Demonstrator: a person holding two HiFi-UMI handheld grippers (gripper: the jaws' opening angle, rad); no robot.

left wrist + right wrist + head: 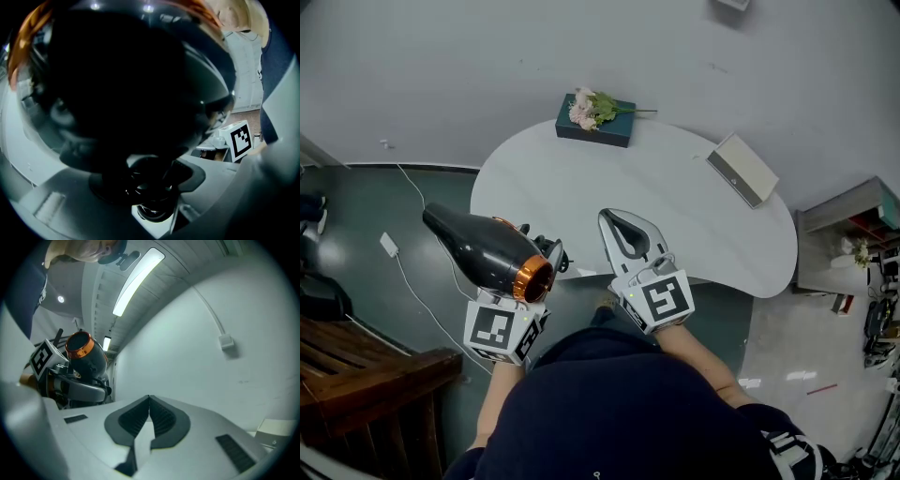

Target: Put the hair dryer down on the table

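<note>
A black hair dryer (483, 248) with an orange ring is held in the air, off the front left edge of the white table (694, 202). Its nozzle points left and away. My left gripper (542, 258) is shut on its handle. In the left gripper view the dryer body (131, 79) fills most of the picture, above the left gripper (152, 183). My right gripper (615, 221) hangs over the table's near edge, shut and empty, and its jaw tips meet (149, 401). The right gripper view shows the hair dryer (86, 355) at its left.
A dark green box with pink flowers (595, 120) lies at the table's far edge. A pale flat box (742, 169) sits at the far right. On the floor to the left lie a white cable and plug (389, 244), and a wooden bench (366, 375) stands nearby.
</note>
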